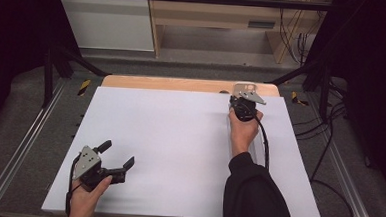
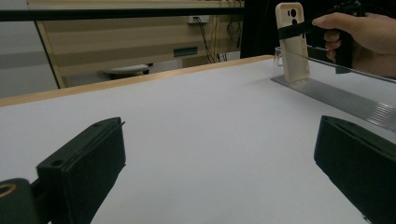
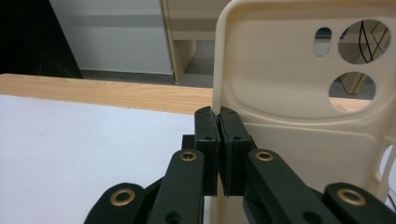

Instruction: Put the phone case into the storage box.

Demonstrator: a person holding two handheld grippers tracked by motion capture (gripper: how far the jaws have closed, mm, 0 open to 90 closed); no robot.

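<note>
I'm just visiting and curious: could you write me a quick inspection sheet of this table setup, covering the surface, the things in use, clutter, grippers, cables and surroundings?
Surface: white board on a wooden table, bare in the middle.
Job's things: beige phone case, upright, at a clear plastic rack.
Clutter: nothing seen.
Grippers: right hand-held gripper shut on the case's edge; left hand-held gripper open, near the front left corner.
Cables: one black cable trails along the right sleeve; more hang by the far shelf.
Surroundings: wooden shelving, black frame bars.
</note>
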